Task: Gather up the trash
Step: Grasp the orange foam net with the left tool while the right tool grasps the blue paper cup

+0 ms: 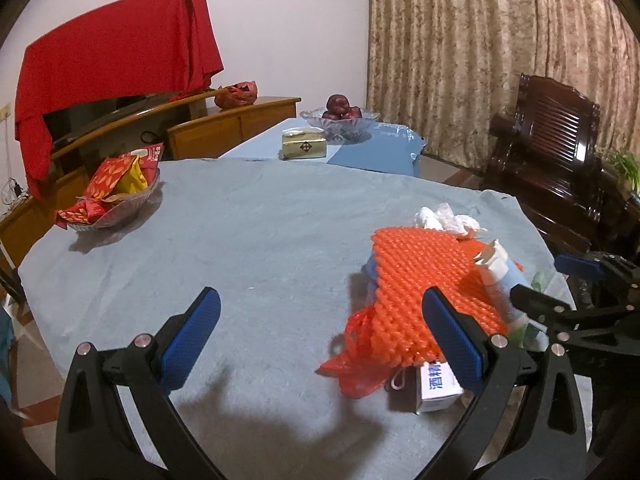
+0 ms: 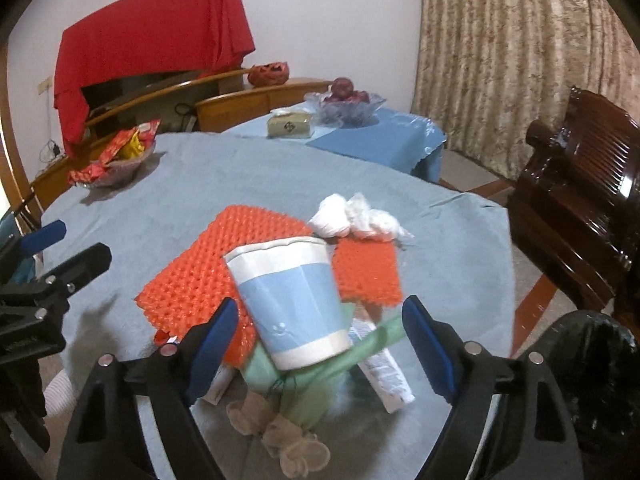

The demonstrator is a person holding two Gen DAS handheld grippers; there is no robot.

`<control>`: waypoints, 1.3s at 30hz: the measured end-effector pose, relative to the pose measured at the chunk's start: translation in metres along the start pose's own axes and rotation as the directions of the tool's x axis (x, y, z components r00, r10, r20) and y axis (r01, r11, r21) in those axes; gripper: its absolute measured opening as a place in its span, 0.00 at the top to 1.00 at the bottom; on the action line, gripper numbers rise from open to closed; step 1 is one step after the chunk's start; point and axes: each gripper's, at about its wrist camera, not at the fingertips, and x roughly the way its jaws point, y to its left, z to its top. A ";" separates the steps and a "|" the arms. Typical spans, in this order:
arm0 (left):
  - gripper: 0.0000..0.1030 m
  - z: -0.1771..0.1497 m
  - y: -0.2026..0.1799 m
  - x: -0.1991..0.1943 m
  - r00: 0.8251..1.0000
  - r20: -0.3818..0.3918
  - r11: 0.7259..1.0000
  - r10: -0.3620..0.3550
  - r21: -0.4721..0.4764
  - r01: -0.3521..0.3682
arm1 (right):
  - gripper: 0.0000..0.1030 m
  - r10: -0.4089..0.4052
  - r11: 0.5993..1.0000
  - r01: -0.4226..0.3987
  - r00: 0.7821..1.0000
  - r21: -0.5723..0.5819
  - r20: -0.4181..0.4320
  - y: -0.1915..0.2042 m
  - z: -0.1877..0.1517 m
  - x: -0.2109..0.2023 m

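**Right gripper lining up on the paper cup, first pick from the trash pile**

Step in hand, as I read it: approach to grasp. The right gripper (image 2: 320,330) has its blue-padded jaws apart, either side of the blue-and-white paper cup (image 2: 294,304), pads not touching it. Nothing is held. The left gripper (image 1: 320,328) is also spread wide and empty, over the grey tablecloth (image 1: 240,220) just left of the pile, its right pad in front of the orange foam net sheet (image 1: 424,280).

Where the cup is: on top of the heap at the near right part of the round table, leaning on the orange net, with a green plastic bag (image 2: 304,380) and a white tube (image 2: 384,372) under it, white crumpled tissues (image 2: 360,218) just behind. The black-lined bin (image 2: 592,380) sits low at the right, off the table edge.

Cup pose: tilted, not upright. Open mouth points far and up-left, base faces near and down-right toward the camera. Long axis runs near-to-far, leaning back.

Next move likely needs: ease forward and down, close across the cup wall mid-body, gentle squeeze since thin paper crushes. Then swing right to the bin. Risk: nudging the cup off the loose pile before the pads close.
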 end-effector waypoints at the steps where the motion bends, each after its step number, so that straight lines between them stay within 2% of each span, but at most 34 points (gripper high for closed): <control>1: 0.05 0.000 0.000 0.002 1.000 -0.001 1.000 -0.006 0.000 0.006 | 0.24 0.004 1.000 -0.004 1.000 -0.008 -0.011 0.001 0.000 0.005; 6: 0.08 0.001 -0.003 0.009 0.999 -0.013 0.999 -0.037 -0.002 0.037 | 0.46 0.093 0.996 -0.094 0.994 -0.007 -0.061 0.001 -0.002 0.015; 9: 0.14 0.000 -0.008 0.012 0.998 -0.027 0.998 -0.060 0.005 0.060 | 0.50 0.108 0.994 -0.109 0.993 -0.010 -0.051 0.001 -0.001 0.010; 10: 0.20 0.000 -0.011 0.014 0.997 -0.035 0.998 -0.070 0.008 0.070 | 0.52 0.112 0.994 -0.113 0.993 -0.006 -0.044 0.000 -0.001 0.007; 11: 0.22 -0.001 -0.014 0.015 0.996 -0.042 0.997 -0.080 0.011 0.080 | 0.52 0.113 0.994 -0.113 0.993 -0.002 -0.036 -0.002 0.000 0.005; 18: 0.24 -0.005 -0.033 0.028 0.987 -0.090 0.990 -0.135 0.025 0.138 | 0.54 0.089 0.996 -0.089 0.996 0.018 0.010 -0.015 0.004 -0.016; 21: 0.29 -0.007 -0.043 0.037 0.980 -0.123 0.986 -0.156 0.035 0.162 | 0.54 0.081 0.996 -0.081 0.997 0.031 0.012 -0.020 0.004 -0.018; 24: 0.47 -0.010 -0.052 0.045 0.971 -0.161 0.981 -0.178 0.043 0.187 | 0.54 0.076 0.996 -0.076 0.997 0.042 0.013 -0.023 0.004 -0.019; 26: 0.67 -0.012 -0.056 0.046 0.968 -0.169 0.980 -0.183 0.049 0.194 | 0.55 0.078 0.996 -0.078 0.997 0.050 0.013 -0.025 0.003 -0.021; 29: 0.85 -0.014 -0.058 0.044 0.971 -0.160 0.980 -0.180 0.055 0.191 | 0.57 0.078 0.995 -0.078 0.997 0.054 0.019 -0.026 0.002 -0.025; 33: 0.90 -0.012 -0.058 0.034 0.976 -0.117 0.980 -0.182 0.056 0.190 | 0.58 0.077 0.995 -0.079 0.996 0.057 0.037 -0.028 0.002 -0.033; 35: 1.00 -0.009 -0.059 0.028 0.978 -0.099 0.979 -0.184 0.065 0.191 | 0.59 0.078 0.995 -0.081 0.996 0.065 0.045 -0.031 0.001 -0.037; 39: 1.00 -0.004 -0.058 0.022 0.977 -0.084 0.978 -0.197 0.057 0.202 | 0.59 0.074 0.994 -0.078 0.995 0.071 0.061 -0.036 0.002 -0.044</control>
